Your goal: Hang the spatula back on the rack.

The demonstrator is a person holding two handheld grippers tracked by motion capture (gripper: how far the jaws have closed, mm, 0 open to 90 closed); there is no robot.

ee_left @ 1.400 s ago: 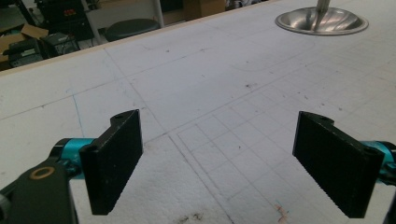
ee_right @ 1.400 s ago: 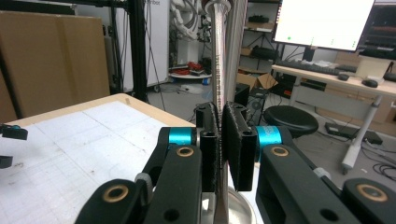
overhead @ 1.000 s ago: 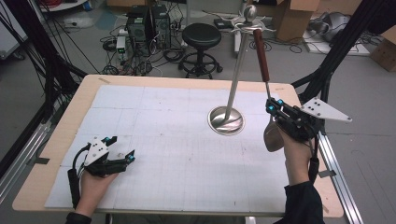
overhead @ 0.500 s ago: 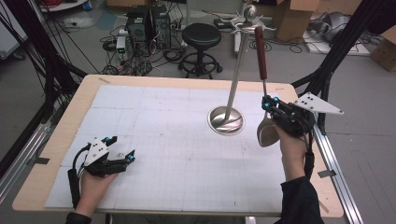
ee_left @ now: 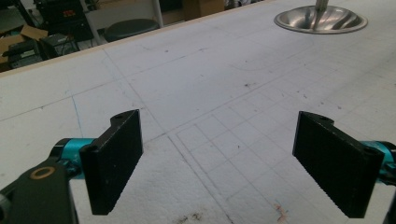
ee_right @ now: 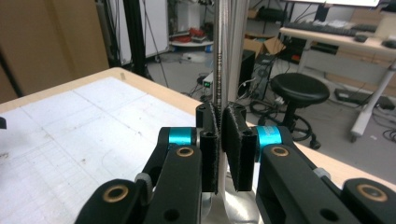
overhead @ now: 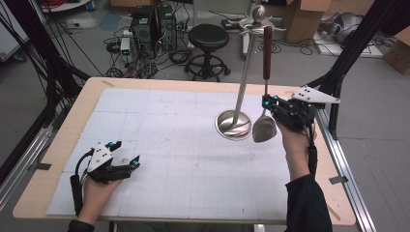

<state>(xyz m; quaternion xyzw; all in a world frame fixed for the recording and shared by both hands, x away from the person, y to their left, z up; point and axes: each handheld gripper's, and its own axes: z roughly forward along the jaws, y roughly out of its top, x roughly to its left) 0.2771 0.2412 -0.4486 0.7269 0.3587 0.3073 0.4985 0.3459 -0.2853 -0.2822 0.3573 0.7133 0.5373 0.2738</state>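
A steel spatula (overhead: 264, 126) with a dark red handle (overhead: 266, 52) is held upright, blade down, by my right gripper (overhead: 269, 104), whose jaws are shut on its thin metal shaft (ee_right: 217, 51). It hangs just right of a steel utensil stand, whose round base (overhead: 234, 124) rests on the table and whose pole (overhead: 244, 72) rises to hooks at the top. In the right gripper view my right gripper (ee_right: 219, 122) pinches the shaft, with the pole (ee_right: 236, 46) close behind. My left gripper (overhead: 126, 163) rests open on the mat at the front left, its jaws (ee_left: 219, 158) wide apart with nothing between them.
A white gridded mat (overhead: 164, 145) covers most of the wooden table (overhead: 338, 193). The stand's base (ee_left: 320, 19) shows far ahead in the left gripper view. A black stool (overhead: 209, 36), computer cases and cardboard boxes stand on the floor beyond the far edge.
My right gripper has carried the spatula left and slightly up, closer to the stand's base. The left gripper has stayed put.
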